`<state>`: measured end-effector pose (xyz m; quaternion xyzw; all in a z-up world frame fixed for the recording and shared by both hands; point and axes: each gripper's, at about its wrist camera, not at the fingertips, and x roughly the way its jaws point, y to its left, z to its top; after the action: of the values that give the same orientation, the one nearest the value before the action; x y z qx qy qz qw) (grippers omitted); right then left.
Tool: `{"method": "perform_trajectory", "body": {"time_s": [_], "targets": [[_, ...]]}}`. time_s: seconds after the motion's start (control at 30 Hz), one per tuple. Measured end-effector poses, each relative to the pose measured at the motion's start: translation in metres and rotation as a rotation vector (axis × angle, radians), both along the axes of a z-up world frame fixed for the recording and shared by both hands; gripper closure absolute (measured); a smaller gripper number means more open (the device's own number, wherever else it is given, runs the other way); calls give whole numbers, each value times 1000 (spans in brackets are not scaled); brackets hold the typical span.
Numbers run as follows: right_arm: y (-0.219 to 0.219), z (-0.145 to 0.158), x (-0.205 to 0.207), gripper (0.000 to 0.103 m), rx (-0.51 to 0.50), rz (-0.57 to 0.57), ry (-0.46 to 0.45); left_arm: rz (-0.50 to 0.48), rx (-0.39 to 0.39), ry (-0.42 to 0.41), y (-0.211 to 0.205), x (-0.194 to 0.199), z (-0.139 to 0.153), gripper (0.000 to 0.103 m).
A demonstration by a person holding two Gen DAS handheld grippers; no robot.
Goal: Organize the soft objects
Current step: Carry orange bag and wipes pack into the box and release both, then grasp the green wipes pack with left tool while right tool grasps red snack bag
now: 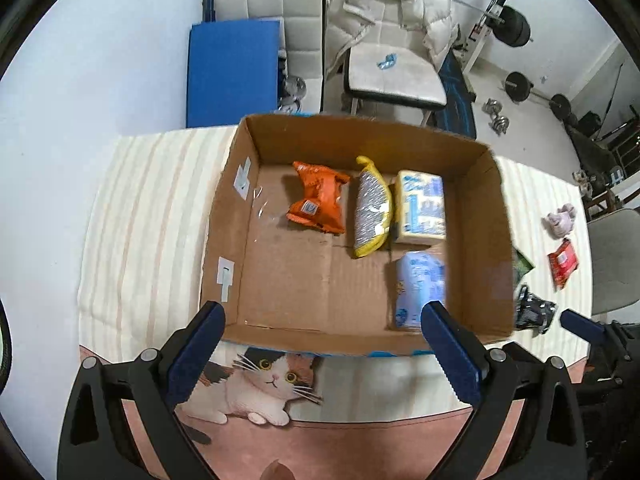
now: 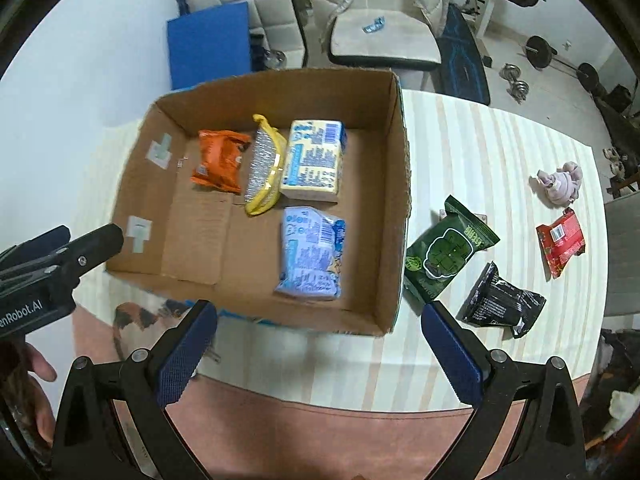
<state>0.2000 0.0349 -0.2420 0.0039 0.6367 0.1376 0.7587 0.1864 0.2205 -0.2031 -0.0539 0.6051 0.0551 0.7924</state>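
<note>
An open cardboard box (image 1: 486,240) (image 2: 394,208) holds an orange packet (image 1: 318,202) (image 2: 220,160), a yellow-edged silver pouch (image 1: 372,208) (image 2: 264,164), a yellow tissue pack (image 1: 422,208) (image 2: 314,160) and a blue tissue pack (image 1: 418,284) (image 2: 312,252). On the striped cloth right of the box lie a green packet (image 2: 448,252), a black packet (image 2: 500,304) (image 1: 534,312), a red packet (image 2: 560,242) (image 1: 562,262) and a pink soft toy (image 2: 558,182) (image 1: 560,220). My left gripper (image 1: 322,316) is open and empty over the box's near wall. My right gripper (image 2: 320,312) is open and empty near the box's near right corner.
The table's striped cloth (image 2: 480,152) ends at a pink cloth with a cat picture (image 1: 264,384). Behind the table stand a blue mat (image 1: 232,68), a white chair with a jacket (image 1: 396,40) and weights (image 1: 516,28). A grey chair (image 1: 612,260) stands at the right.
</note>
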Motion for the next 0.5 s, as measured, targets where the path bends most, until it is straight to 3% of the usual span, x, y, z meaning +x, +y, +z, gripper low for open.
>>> {"method": "perform_trajectory", "body": {"time_s": [0.13,0.3,0.43,0.5], "targets": [[-23,22,-7,0,63,-18,-27,-24,21,-50,-27,0,29,3],[-87,39,-6,0,125,-116,-39,-146,101,-63,-97,20,52,3],[-168,34,3,0,136,-251,-24,-359,144,-20,-186,50,40,3],[-210,26,8,0,120,-317,-13,-504,174,55,-238,72,14,3]]}}
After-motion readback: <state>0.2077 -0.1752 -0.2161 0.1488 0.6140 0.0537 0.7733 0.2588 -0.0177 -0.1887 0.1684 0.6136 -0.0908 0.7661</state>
